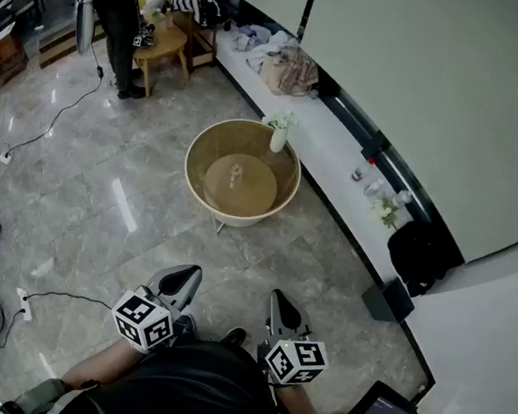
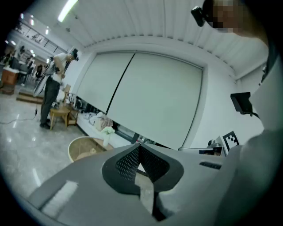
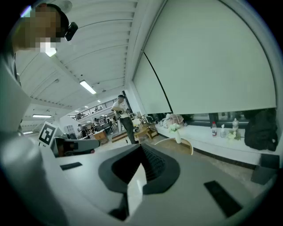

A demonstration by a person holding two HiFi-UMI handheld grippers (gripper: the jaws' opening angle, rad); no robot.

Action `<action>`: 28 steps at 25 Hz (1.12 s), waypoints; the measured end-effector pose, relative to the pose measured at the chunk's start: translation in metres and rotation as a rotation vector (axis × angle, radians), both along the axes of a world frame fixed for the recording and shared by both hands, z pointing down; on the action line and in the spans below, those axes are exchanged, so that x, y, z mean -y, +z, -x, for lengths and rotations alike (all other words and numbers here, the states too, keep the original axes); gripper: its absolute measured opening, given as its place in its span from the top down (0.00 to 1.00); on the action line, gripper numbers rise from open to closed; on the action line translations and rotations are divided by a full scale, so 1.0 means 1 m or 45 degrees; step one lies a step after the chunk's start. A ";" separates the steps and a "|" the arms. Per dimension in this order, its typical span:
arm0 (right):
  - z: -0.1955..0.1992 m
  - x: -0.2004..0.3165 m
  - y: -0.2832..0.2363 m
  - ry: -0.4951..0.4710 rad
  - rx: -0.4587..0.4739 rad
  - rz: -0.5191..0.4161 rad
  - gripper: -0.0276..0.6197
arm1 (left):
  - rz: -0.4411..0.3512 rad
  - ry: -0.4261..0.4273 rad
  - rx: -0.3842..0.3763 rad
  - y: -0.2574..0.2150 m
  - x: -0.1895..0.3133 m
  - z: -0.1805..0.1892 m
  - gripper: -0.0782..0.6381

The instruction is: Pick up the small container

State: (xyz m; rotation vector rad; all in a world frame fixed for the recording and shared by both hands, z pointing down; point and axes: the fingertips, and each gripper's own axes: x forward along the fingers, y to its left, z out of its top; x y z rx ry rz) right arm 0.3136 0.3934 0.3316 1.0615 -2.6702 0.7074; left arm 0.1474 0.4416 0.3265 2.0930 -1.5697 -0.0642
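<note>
Left gripper (image 1: 182, 283) and right gripper (image 1: 281, 307) clenched, empty. Small tan container (image 1: 236, 174), apparently, on round rimmed wooden table (image 1: 191, 166); careless reach could topple white flower vase (image 1: 278, 139).

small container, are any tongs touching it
No, the left tongs and right tongs sit near the person, far from the small container on the round table.

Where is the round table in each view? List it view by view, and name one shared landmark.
Head view: table at centre, in the upper half.
Left gripper view: table at lower left.
Right gripper view: only the table rim shows, right of centre.
Shared landmark: the white vase at the table's rim.
</note>
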 end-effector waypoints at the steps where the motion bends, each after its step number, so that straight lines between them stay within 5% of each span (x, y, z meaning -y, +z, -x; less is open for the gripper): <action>1: 0.009 -0.007 0.003 -0.019 0.006 0.017 0.95 | 0.036 -0.010 -0.015 0.007 -0.009 0.009 0.89; 10: 0.079 -0.053 0.077 -0.095 -0.045 0.200 0.95 | 0.293 -0.078 -0.125 0.091 -0.057 0.076 0.89; 21: 0.119 -0.026 0.010 0.017 0.000 -0.043 0.95 | 0.076 -0.003 -0.063 0.032 -0.026 0.118 0.89; 28: 0.137 -0.032 0.016 0.069 -0.047 -0.006 0.95 | 0.077 0.035 -0.130 0.036 -0.020 0.153 0.89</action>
